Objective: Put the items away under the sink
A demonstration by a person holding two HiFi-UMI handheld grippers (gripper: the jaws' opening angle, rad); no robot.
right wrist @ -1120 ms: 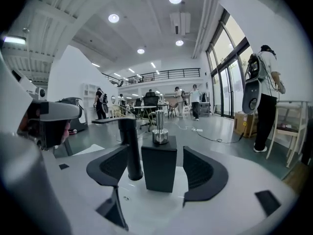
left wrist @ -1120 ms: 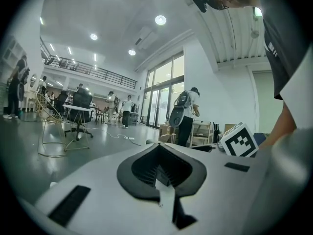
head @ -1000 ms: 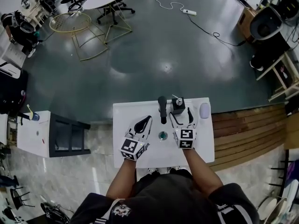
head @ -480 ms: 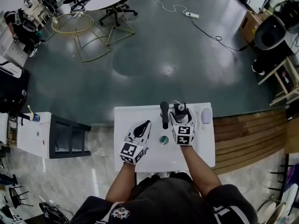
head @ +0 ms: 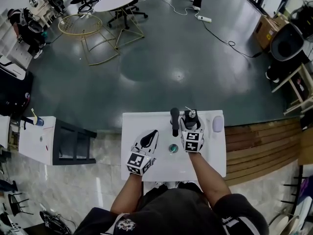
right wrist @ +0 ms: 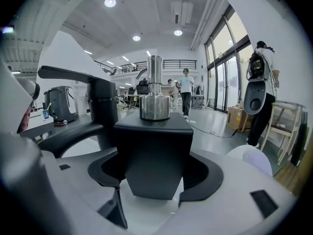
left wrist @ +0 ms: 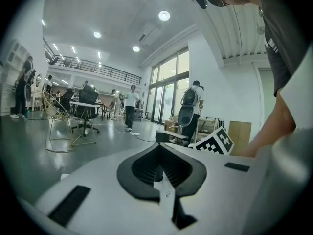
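Observation:
A black soap dispenser (head: 189,115) with a metal pump (right wrist: 154,94) stands on the white sink top (head: 146,124), right of the black faucet (head: 174,120). My right gripper (head: 190,121) reaches around it. In the right gripper view the dispenser's body (right wrist: 152,155) fills the space between both black pads (right wrist: 100,173), with no gap showing, and its base rests on the top. My left gripper (head: 149,137) hangs over the left part of the top, shut, with nothing between its pads (left wrist: 146,168). A pale purple item (head: 217,124) lies at the top's right edge.
A round drain (head: 172,148) sits in the top between the two grippers. A dark shelf unit (head: 73,143) and a white side table (head: 34,138) stand to the left. Wooden flooring (head: 259,141) lies to the right, and open grey floor with chairs lies beyond.
My right gripper has moved forward from the drain area to the dispenser and its jaws now sit around it. The left gripper has stayed almost where it was.

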